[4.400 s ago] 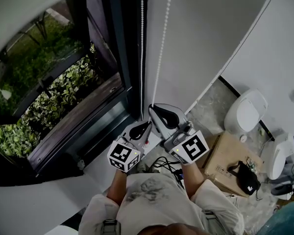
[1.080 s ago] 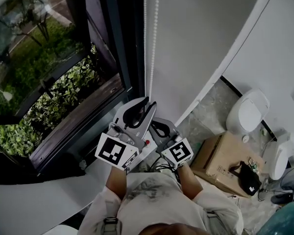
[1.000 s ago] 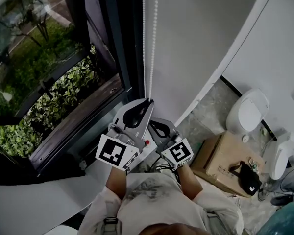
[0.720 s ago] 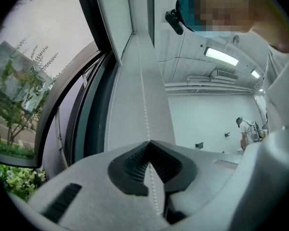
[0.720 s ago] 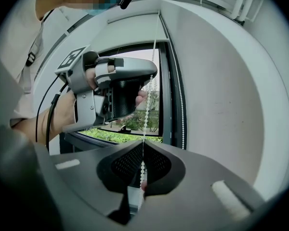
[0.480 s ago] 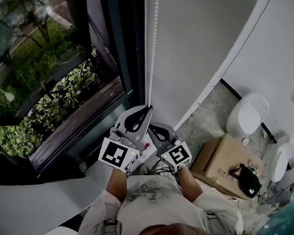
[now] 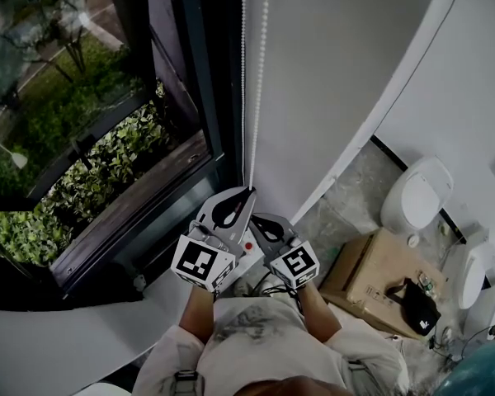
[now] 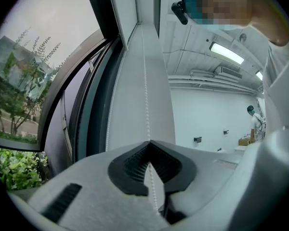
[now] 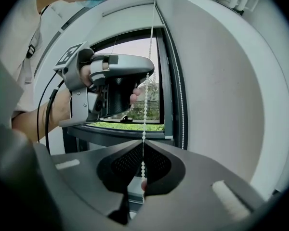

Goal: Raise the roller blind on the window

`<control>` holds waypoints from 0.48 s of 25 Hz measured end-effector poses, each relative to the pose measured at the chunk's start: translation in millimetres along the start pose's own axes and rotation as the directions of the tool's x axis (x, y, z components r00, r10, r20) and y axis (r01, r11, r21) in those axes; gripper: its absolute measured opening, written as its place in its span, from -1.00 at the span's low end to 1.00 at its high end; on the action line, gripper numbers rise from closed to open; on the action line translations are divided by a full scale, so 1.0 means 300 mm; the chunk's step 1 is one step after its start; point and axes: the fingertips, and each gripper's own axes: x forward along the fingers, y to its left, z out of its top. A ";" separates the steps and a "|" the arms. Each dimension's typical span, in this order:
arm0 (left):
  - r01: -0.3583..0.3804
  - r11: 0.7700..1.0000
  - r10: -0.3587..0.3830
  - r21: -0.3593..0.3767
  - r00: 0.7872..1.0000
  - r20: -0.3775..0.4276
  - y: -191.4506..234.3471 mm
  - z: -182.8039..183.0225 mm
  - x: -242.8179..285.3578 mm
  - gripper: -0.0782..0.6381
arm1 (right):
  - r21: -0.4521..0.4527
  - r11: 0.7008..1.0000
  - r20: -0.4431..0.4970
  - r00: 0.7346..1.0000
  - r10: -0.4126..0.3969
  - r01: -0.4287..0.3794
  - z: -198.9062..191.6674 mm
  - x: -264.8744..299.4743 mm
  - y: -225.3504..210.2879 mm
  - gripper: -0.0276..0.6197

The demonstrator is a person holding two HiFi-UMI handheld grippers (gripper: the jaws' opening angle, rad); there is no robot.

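Left gripper view: hand-held gripper (image 8: 148, 143) clamps bead chain (image 8: 145, 93).

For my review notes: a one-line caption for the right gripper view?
Right gripper shut on the blind's bead chain, left gripper clamped on the same chain above it, window behind.

Shell of the right tongs (image 9: 143, 141): smooth, matt grey plastic. Its pads (image 9: 123, 167): black, finely ribbed, dull, rubber-like. The bead chain (image 9: 145, 105) between them: small white beads, plastic by appearance, faintly glossy. The wall (image 9: 221, 95) right of the tongs: smooth, matt white. The window frame (image 9: 168, 81) beyond the tongs: dark, smooth, satin finish, material undetermined. The box (image 7: 367, 275) lower right of the tongs: brown matt cardboard.
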 end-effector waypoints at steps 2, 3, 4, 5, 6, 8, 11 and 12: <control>-0.001 1.000 0.001 -0.007 1.000 -0.009 -0.003 -0.021 -0.004 -0.75 | 0.005 1.000 -0.012 1.000 -0.001 0.001 -0.021 -0.001 0.001 -0.88; -0.002 1.000 0.002 -0.012 1.000 -0.012 -0.004 -0.032 -0.006 -0.75 | 0.008 1.000 -0.015 1.000 0.001 -0.001 -0.029 -0.001 0.004 -0.88; -0.003 1.000 0.002 -0.016 1.000 -0.016 -0.006 -0.042 -0.008 -0.75 | 0.011 1.000 -0.019 1.000 0.003 -0.003 -0.037 -0.002 0.006 -0.88; -0.003 1.000 0.003 -0.020 1.000 -0.021 -0.008 -0.052 -0.009 -0.75 | 0.014 1.000 -0.024 1.000 0.005 -0.004 -0.046 -0.003 0.007 -0.88; -0.004 1.000 0.003 -0.022 1.000 -0.027 -0.009 -0.061 -0.011 -0.75 | 0.017 1.000 -0.032 0.999 0.005 -0.005 -0.058 -0.004 0.008 -0.88; -0.006 1.000 0.005 -0.027 0.999 -0.042 -0.012 -0.085 -0.013 -0.75 | 0.022 1.000 -0.051 0.999 0.007 -0.005 -0.086 -0.007 0.007 -0.88; -0.010 0.999 0.007 -0.038 0.998 -0.070 -0.017 -0.129 -0.017 -0.75 | 0.027 1.000 -0.068 0.998 0.009 -0.007 -0.124 -0.009 0.006 -0.88; -0.011 0.999 0.007 -0.043 0.997 -0.078 -0.018 -0.143 -0.019 -0.75 | 0.030 1.000 -0.076 0.997 0.008 -0.006 -0.137 -0.010 0.006 -0.88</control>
